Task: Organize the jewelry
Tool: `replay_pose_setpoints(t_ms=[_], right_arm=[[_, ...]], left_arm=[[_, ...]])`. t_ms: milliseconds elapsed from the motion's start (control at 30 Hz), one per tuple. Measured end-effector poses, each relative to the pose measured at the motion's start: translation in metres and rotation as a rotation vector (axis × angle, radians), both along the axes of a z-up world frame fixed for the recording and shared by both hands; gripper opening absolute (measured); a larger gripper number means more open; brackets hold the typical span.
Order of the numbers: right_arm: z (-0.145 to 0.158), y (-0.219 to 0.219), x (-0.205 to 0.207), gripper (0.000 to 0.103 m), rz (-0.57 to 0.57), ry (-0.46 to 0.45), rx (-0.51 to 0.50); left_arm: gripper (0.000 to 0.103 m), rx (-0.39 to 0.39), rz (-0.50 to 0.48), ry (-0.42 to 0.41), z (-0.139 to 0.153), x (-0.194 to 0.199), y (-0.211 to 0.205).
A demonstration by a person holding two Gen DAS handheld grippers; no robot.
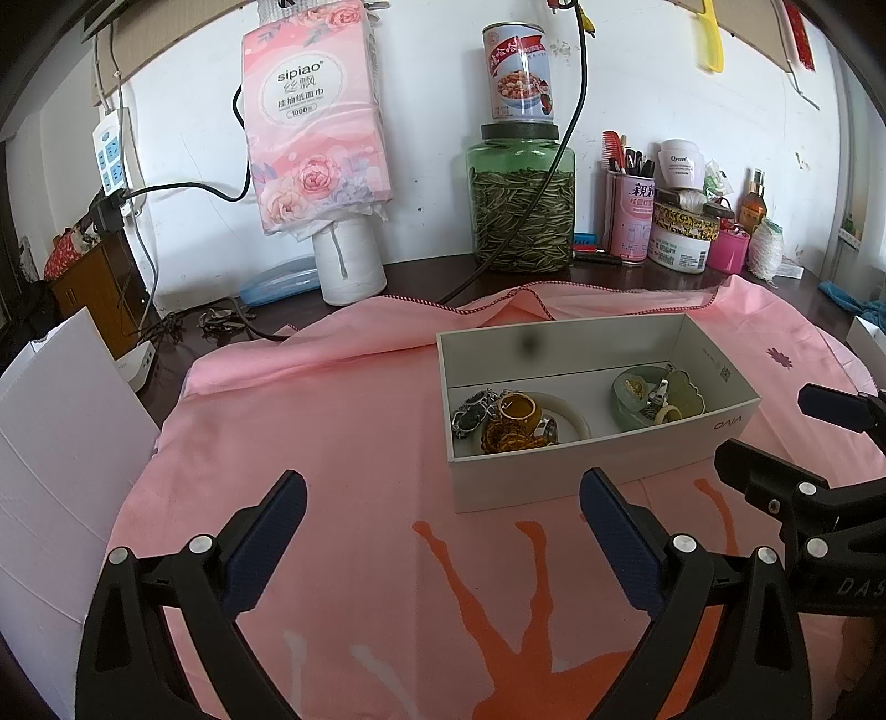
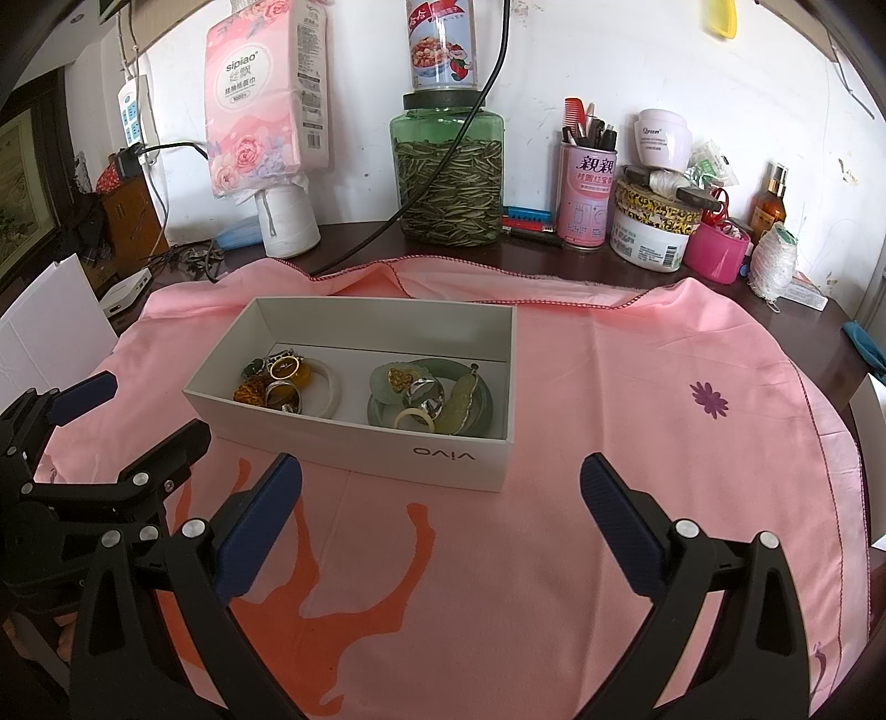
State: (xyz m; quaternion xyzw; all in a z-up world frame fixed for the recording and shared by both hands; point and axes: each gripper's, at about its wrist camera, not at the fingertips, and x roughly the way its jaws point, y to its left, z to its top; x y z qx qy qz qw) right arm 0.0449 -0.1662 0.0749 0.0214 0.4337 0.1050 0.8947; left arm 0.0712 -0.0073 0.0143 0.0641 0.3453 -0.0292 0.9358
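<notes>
One box, two bangles

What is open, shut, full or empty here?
White box: open, lidless, jewelry inside.
Left gripper: open, empty.
Right gripper: open, empty.
Green jar: lid on, nearly full of seeds.
Can: upright on the jar's lid.

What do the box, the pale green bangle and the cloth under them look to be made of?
Box: thin white card, matte, with crisp folded edges and printed lettering. Green bangle: looks like jade or glass, being translucent and glossy; which one can't be told. Cloth: soft pink woven fabric, wrinkled, with a stitched hem.
</notes>
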Motion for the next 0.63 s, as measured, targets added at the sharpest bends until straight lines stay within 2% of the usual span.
replay_pose_setpoints(t_ms=[633], right_arm=[[0.0004, -0.0034, 0.0016, 0.096, -0.001, -0.001, -0.005]], left_arm=[[0.097, 0.006, 0.005, 0.008, 0.0003, 0.0026, 0.0023]])
